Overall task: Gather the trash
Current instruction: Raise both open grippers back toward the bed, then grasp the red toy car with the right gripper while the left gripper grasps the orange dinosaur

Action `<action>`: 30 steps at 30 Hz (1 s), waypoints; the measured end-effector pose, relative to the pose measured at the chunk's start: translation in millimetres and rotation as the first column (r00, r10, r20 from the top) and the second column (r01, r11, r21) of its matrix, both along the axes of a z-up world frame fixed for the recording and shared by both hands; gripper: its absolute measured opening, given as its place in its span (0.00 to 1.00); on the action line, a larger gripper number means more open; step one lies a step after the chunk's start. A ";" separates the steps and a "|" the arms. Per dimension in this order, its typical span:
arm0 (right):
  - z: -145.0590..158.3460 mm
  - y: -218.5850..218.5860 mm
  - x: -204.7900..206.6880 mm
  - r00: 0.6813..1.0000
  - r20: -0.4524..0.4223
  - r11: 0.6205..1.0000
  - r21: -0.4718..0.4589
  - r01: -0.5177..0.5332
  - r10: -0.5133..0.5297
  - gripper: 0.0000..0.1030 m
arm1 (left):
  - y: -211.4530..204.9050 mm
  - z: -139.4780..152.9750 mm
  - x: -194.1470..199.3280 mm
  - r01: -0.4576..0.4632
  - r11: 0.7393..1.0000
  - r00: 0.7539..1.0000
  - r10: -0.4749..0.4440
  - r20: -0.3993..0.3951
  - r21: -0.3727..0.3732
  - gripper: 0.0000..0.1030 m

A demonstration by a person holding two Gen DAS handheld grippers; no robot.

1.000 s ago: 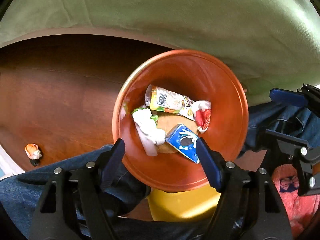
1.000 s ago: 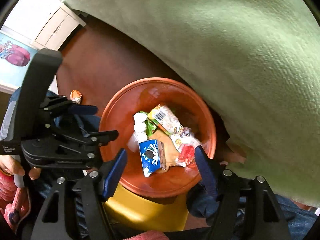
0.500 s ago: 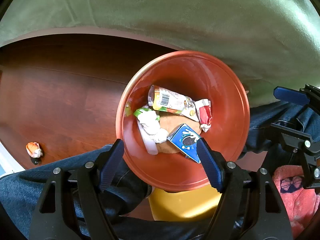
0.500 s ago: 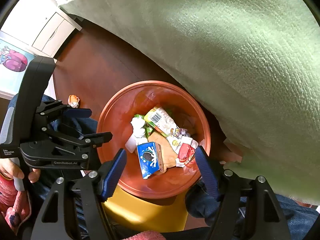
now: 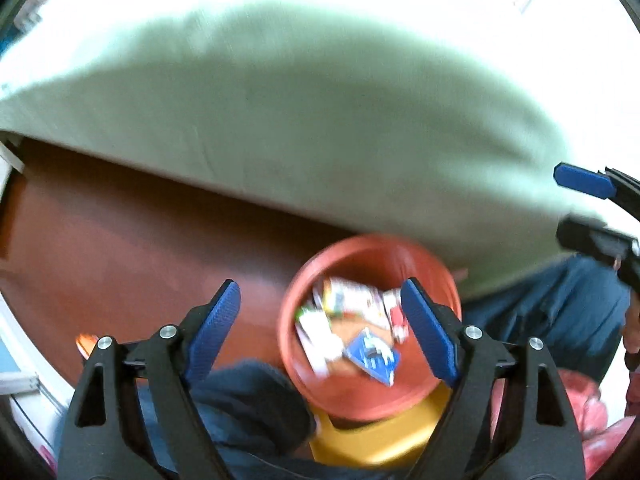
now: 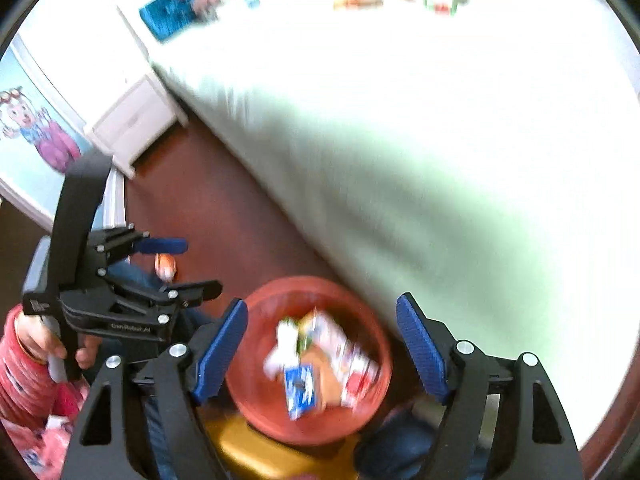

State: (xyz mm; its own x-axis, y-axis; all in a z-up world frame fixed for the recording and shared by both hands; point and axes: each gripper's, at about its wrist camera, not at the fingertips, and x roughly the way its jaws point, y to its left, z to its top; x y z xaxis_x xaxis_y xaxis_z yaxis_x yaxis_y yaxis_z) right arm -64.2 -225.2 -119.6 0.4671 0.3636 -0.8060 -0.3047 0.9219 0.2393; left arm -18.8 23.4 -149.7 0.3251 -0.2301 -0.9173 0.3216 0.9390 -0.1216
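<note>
While both views are blurring with motion, the left claw point(image 5: 320, 312) is hanging above the red bin point(image 5: 292, 344) with its jaws opening and nothing between them; the blue pads point(image 5: 218, 322) are standing wide apart in the air. The right claw point(image 6: 322, 344) is likewise opening and is carrying nothing.

The red bin point(image 6: 372, 344) is sitting on a yellow stool point(image 5: 372, 440), between the person's knees in blue jeans point(image 5: 248, 396). Inside it the collected trash is lying loose: a blue wrapper point(image 5: 374, 354), a white crumpled piece point(image 5: 320, 340), a printed packet point(image 5: 348, 292) and a red-and-white scrap point(image 5: 396, 314). In the right view the blue wrapper point(image 6: 299, 390) is lying nearest the camera.

One small orange-and-white scrap point(image 6: 165, 266) is lying on the brown wooden floor point(image 5: 140, 248), well apart from the bin, just beyond the left claw point(image 6: 172, 268) as the right view shows it. A green bedspread point(image 5: 300, 120) is hanging down behind the bin. A hand point(image 6: 44, 340) in a red sleeve is holding the left claw's handle.
</note>
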 end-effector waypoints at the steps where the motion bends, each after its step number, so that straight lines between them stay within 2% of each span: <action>1: 9.4 -1.8 6.9 1.000 0.028 1.000 -0.005 0.010 -0.010 0.73 | 1.7 7.4 2.4 -0.005 1.000 1.000 0.005 0.020 -0.005 0.79; 4: 36.4 -7.7 40.6 0.992 0.114 0.999 -0.018 0.052 -0.049 0.76 | 8.4 38.5 14.7 -0.028 0.999 0.994 0.031 0.102 -0.030 0.81; 8: 54.1 -12.0 96.8 0.981 0.165 0.991 -0.063 0.114 -0.102 0.76 | 16.3 58.3 24.6 -0.050 0.997 0.985 0.058 0.161 -0.054 0.86; 13: 64.5 -12.1 190.2 0.974 0.166 0.976 -0.126 0.176 -0.154 0.76 | 19.1 58.5 38.0 -0.063 0.996 0.983 0.073 0.166 -0.062 0.87; 18: 58.8 -12.7 282.6 0.965 0.148 0.955 -0.170 0.242 -0.219 0.76 | 26.0 58.5 58.4 -0.092 0.993 0.984 0.101 0.150 -0.069 0.87; 20: 51.6 -11.5 310.3 0.960 0.135 0.943 -0.197 0.267 -0.244 0.69 | 29.9 57.0 68.7 -0.108 0.991 0.983 0.118 0.139 -0.074 0.87; 25: 30.2 -9.8 362.3 0.960 0.092 0.919 -0.277 0.280 -0.264 0.63 | 34.4 58.6 86.5 -0.128 0.988 0.980 0.139 0.142 -0.084 0.87; 28: 18.2 -11.9 374.6 0.962 0.036 0.923 -0.273 0.271 -0.272 0.38 | 34.7 61.6 94.6 -0.134 0.987 0.979 0.146 0.144 -0.092 0.87; 30: 23.2 -14.8 368.5 0.958 0.058 0.924 -0.255 0.286 -0.280 0.38 | 33.8 63.9 99.2 -0.131 0.987 0.979 0.144 0.146 -0.098 0.87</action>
State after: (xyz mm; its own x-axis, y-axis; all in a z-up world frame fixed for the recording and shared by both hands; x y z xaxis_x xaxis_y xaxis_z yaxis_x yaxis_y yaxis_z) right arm 304.3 -240.0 -96.4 0.5374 -0.0050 -0.8433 -0.0243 0.9995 -0.0214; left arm 80.4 57.1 -85.9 0.4936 -0.2504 -0.8329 0.2114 0.9635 -0.1643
